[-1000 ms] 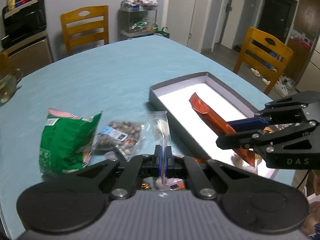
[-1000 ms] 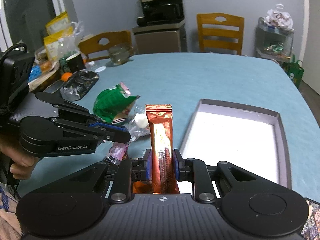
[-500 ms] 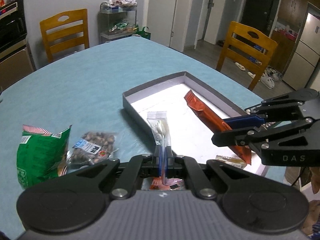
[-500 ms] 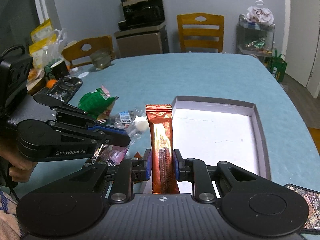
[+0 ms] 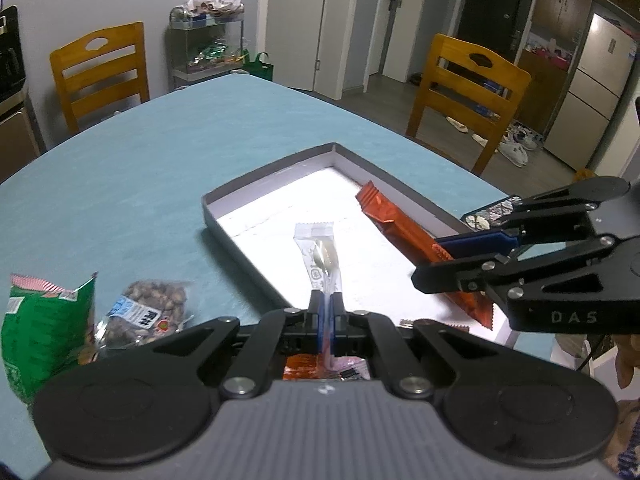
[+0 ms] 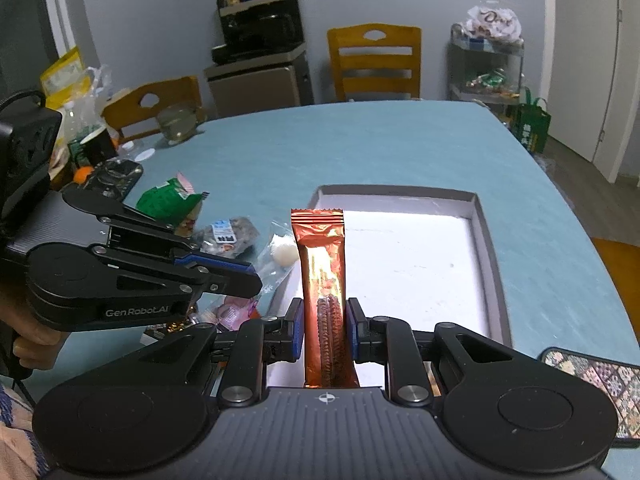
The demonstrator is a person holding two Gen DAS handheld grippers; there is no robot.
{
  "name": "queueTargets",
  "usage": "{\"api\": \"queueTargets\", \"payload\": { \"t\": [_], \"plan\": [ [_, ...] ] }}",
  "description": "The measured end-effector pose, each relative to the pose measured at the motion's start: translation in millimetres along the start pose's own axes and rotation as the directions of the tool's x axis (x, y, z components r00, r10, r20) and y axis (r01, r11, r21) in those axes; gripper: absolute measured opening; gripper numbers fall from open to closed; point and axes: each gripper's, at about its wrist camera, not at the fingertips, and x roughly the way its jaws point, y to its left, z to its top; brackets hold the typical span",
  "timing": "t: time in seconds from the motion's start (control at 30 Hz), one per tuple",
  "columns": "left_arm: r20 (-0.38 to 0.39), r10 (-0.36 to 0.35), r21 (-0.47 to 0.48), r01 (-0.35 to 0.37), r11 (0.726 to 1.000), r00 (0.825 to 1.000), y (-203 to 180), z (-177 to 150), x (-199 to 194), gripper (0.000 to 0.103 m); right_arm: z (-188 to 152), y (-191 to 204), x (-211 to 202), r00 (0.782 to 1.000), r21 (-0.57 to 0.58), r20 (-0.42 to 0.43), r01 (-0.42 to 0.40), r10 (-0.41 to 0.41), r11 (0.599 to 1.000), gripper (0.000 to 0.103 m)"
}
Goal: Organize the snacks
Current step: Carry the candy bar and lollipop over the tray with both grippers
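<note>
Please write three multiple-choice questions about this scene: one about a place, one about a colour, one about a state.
1. Where is the green bag?
A. inside the box
B. on the table outside the box
C. on a chair

2. What colour is the wrapper in the right hand-held gripper?
A. orange
B. blue
C. white

3. In what state is the left hand-held gripper?
A. wide open
B. shut on a clear packet
C. shut on nothing

Answers:
1. B, it lies on the teal table, left of the box.
2. A, its foil is orange.
3. B, the clear packet is pinched between its pads.
</note>
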Motion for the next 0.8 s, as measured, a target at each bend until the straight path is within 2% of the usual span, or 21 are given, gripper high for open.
{"api": "queueTargets", "payload": {
  "t": [0.37, 0.8],
  "plan": [
    [-0.018, -0.037, 0.020, 0.038, 0.999, 0.999, -9.8, 6.8, 15.8, 0.000, -5.8, -13.2, 2.4, 0.999, 0.048, -0.024, 0.033, -0.031, 0.998, 0.023],
    [-0.060, -0.052, -0.001, 0.052, 0.999, 0.997, -11.0, 7.0, 38.3, 0.000, -6.9, -16.9, 19.5, 0.996, 0.062, -0.086, 0.022, -0.016, 0.998, 0.023]
  ]
}}
